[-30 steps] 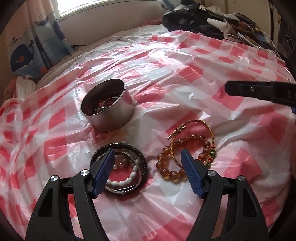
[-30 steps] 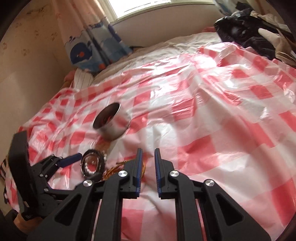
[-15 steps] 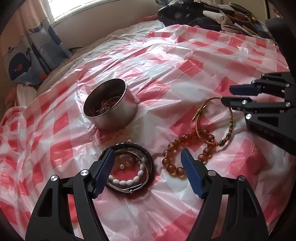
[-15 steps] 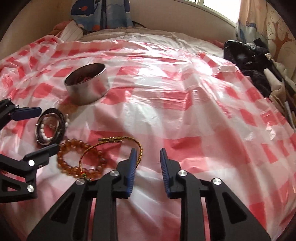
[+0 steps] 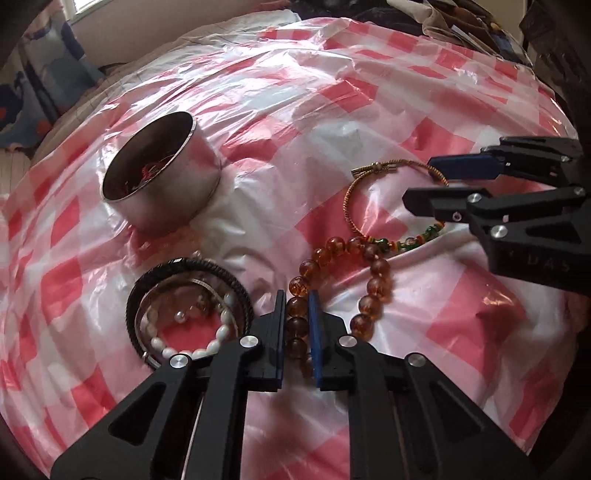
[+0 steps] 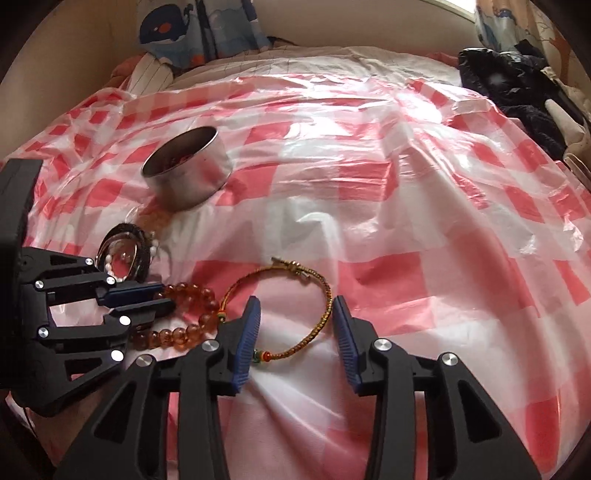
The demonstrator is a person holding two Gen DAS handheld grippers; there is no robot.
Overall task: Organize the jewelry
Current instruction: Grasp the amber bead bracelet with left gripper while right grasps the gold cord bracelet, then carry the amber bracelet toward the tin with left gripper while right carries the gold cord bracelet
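Observation:
My left gripper point(image 5: 297, 300) is shut on the amber bead bracelet point(image 5: 376, 284), which lies on the red-checked plastic sheet; the same bracelet shows in the right wrist view point(image 6: 192, 328). My right gripper point(image 6: 297, 306) is open, its fingers either side of the gold cord bracelet point(image 6: 325, 306), seen also in the left wrist view point(image 5: 351, 192). A round metal tin point(image 5: 162, 177) with small items inside stands further back. A black bangle with white beads point(image 5: 188, 306) lies left of my left gripper.
The red-and-white plastic sheet point(image 6: 406, 206) covers a bed. Dark clothes point(image 6: 517, 92) are piled at the far right. A whale-print curtain point(image 6: 192, 26) and a wall lie behind.
My left gripper has moved right from the black bangle and closed on the amber beads. My right gripper has opened wider and come down around the gold cord bracelet.

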